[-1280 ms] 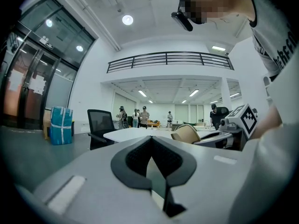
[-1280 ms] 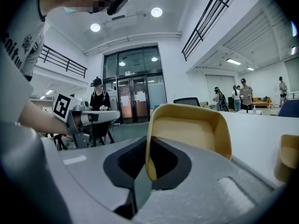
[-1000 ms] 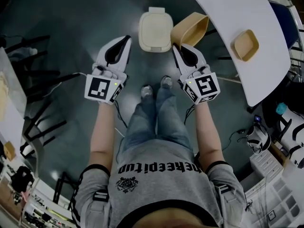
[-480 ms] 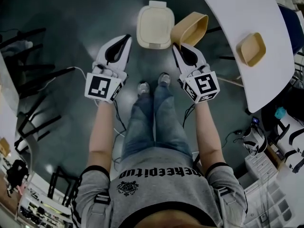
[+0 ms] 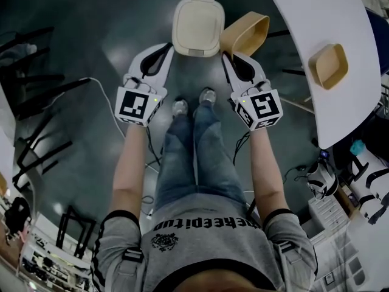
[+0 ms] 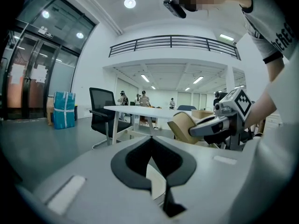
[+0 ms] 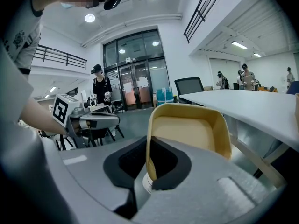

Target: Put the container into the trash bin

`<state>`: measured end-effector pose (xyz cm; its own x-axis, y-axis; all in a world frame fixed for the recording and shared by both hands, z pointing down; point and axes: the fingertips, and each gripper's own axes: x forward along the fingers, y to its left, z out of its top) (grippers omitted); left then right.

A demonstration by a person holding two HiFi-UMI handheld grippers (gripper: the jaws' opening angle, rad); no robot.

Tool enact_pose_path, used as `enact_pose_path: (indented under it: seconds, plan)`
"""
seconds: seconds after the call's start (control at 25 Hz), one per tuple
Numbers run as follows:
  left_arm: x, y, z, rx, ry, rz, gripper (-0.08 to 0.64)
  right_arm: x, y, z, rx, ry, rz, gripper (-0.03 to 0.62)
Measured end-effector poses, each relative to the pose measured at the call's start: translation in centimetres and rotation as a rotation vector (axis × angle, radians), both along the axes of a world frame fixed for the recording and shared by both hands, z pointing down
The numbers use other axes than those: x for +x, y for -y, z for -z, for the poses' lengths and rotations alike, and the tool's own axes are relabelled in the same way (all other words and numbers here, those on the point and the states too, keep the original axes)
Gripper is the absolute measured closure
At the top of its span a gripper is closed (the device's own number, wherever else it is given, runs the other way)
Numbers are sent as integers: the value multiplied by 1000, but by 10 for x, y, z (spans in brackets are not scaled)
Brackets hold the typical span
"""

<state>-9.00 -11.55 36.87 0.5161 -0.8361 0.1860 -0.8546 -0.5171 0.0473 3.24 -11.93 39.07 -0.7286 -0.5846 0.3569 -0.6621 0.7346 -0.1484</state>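
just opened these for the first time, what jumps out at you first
The tan container stands out first, pinched by its rim in the right gripper and tilted just right of the cream trash bin, whose lid looks closed. The left gripper hangs shut and empty at the bin's left, and a second tan container sits on the white table at right.

Grey T-shirt [image 5: 206, 251], upside-down print "keepitup"
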Motion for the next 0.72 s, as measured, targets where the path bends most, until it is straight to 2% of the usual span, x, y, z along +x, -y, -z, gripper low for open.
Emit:
enact_pose_path:
  seconds: [0.08, 0.2, 0.36, 0.72]
  plan:
    - [5, 3, -13, 10, 17, -13, 543, 2, 1, -5, -1, -5, 4, 583]
    - [11, 4, -40, -36, 34, -10, 545, 4, 3, -12, 0, -16, 14, 583]
    - [18, 6, -64, -47, 28, -15, 545, 7, 5, -23, 1, -26, 24, 583]
    - [29, 5, -137, -177, 32, 1, 546, 12, 6, -50, -2, -39, 36, 583]
